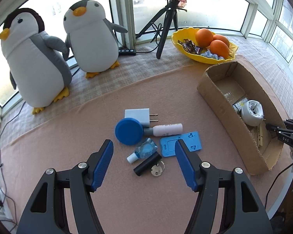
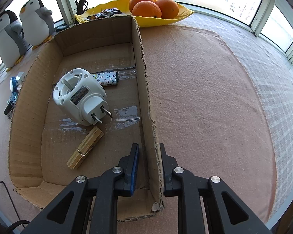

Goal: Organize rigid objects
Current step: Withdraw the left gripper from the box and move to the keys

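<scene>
from where i stand, going left to right in the left wrist view: two plush penguins sit upper left, well out of it. low in the frame the left gripper hangs with its jaws apart and empty over the pile of small things at the centre: a white charger, a blue round lid, a white bottle, a small blue dropper bottle, a black stick with a key ring and a blue card holder. the black stick lies nearest, just ahead between the pads, its long axis slanting lower left to upper right, so i'd guess a slight wrist roll is needed. right of that stands the cardboard box, already holding a white plug adapter. the right gripper is clamped on the box's wall, steadying it; the left is plainly the nearer hand.
</scene>
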